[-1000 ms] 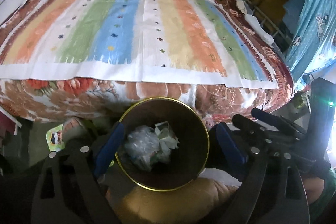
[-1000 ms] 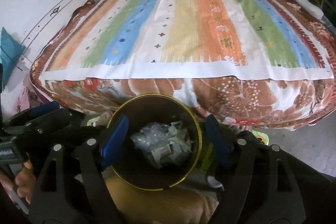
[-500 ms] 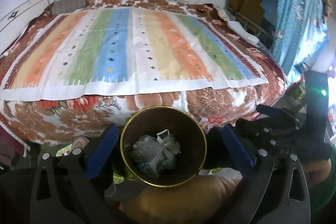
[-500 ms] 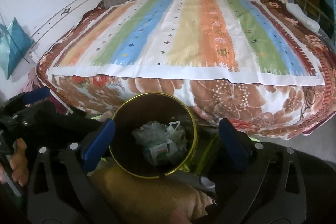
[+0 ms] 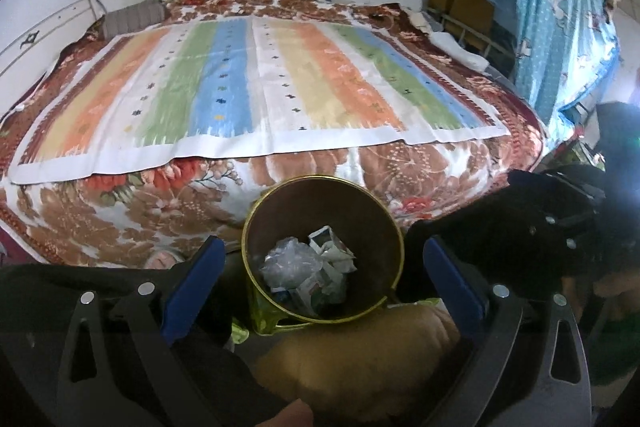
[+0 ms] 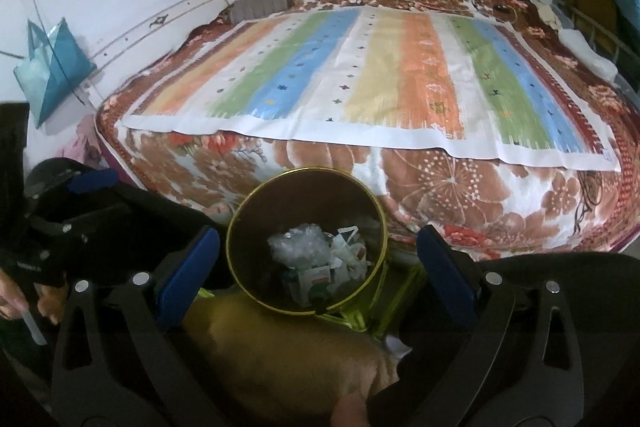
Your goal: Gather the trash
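A round brown bin with a gold rim (image 5: 256, 215) stands on the floor in front of the bed; it also shows in the right wrist view (image 6: 240, 215). Crumpled plastic and paper trash (image 5: 308, 271) lies inside it, seen too in the right wrist view (image 6: 320, 259). My left gripper (image 5: 322, 263) is open above the bin, its blue pads either side of it, holding nothing. My right gripper (image 6: 318, 255) is open above the bin in the same way. Each gripper shows at the edge of the other's view.
A bed with a floral blanket (image 5: 120, 219) and a striped cloth (image 5: 256, 87) fills the space behind the bin. A green wrapper (image 6: 396, 303) lies on the floor by the bin. A blue curtain (image 5: 560, 7) hangs right. A teal bag (image 6: 52, 67) hangs on the left wall.
Both grippers have lifted and pulled back from the bin, which now looks smaller and lower. The jaws of both have opened wider. More wall shows behind the bed.
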The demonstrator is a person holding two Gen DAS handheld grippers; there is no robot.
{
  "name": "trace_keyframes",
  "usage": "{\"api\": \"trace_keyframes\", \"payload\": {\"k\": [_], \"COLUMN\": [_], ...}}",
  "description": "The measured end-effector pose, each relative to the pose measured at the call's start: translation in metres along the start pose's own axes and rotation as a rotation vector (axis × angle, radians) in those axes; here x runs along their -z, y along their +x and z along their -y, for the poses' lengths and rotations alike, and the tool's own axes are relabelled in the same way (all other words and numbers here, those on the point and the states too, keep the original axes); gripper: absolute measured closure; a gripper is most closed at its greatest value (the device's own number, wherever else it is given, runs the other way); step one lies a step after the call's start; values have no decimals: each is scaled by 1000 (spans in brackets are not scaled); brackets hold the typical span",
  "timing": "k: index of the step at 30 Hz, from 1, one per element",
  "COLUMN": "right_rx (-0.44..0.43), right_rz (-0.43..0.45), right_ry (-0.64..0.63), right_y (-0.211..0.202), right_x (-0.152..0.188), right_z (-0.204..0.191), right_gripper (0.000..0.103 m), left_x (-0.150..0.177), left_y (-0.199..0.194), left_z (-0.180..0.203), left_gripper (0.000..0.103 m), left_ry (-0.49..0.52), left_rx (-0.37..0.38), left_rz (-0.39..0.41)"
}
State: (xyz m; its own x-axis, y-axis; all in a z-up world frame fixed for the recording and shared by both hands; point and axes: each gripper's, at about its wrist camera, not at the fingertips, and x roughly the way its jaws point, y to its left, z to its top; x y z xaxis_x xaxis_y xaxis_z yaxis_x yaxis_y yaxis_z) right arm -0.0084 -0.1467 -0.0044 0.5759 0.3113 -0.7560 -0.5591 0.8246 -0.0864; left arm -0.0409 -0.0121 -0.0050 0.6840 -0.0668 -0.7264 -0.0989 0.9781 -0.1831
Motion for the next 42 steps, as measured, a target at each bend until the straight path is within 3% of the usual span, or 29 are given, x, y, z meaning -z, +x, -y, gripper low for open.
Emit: {"api": "trace_keyframes", "payload": {"k": [12, 17, 42], "right_rx": [-10, -21, -74], "right_rz": [-22, -35, -11], "right_ry": [-26, -34, 0], "right_y": [32, 38, 30], "right_x": [-10, -8, -4], "right_z": [-3, -6, -6], "right_gripper": [9, 9, 9], "left_x": [-7, -9, -4], "left_y": [41, 43, 39], "left_z": [-6, -15, -4], "left_gripper": [6, 6, 6], "left_ry": [-37, -101, -79], "left_rx": [-15, -9, 2], "left_rz": [-95, -99, -86]}}
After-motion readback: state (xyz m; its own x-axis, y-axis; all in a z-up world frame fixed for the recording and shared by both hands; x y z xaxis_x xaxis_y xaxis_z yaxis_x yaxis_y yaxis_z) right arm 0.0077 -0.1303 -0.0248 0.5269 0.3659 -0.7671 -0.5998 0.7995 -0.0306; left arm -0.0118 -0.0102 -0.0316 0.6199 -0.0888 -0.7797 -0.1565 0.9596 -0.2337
